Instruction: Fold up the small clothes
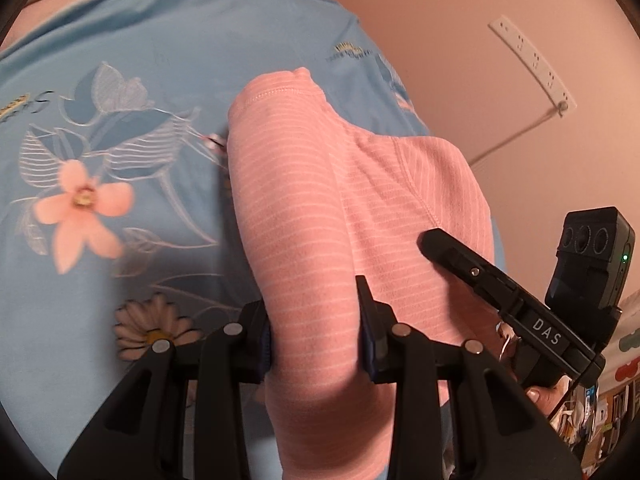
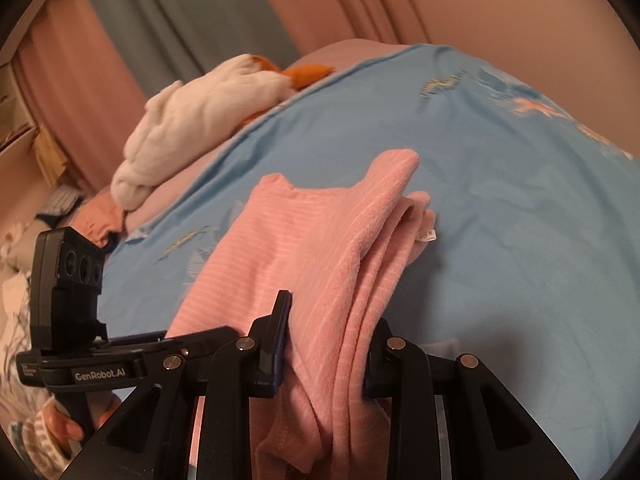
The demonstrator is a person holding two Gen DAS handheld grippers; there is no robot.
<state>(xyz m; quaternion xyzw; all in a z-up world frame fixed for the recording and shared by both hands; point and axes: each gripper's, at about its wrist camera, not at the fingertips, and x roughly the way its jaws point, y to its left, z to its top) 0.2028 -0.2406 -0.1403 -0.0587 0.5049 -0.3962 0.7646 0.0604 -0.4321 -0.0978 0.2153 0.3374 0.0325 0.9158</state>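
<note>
A pink striped small garment (image 1: 320,208) is bunched and folded over a light blue flowered sheet (image 1: 120,80). My left gripper (image 1: 316,320) is shut on a thick fold of the garment, cloth filling the gap between its fingers. My right gripper (image 2: 326,340) is shut on the other side of the same pink garment (image 2: 320,232), several layers hanging between its fingers. The right gripper also shows in the left wrist view (image 1: 480,272), touching the cloth at the right. The left gripper shows in the right wrist view (image 2: 100,360) at the left.
The blue sheet (image 2: 500,240) covers a bed. A white crumpled cloth (image 2: 192,120) and an orange item (image 2: 308,72) lie at the bed's far edge. Curtains (image 2: 180,20) hang behind. A white power strip (image 1: 532,60) is on the wall.
</note>
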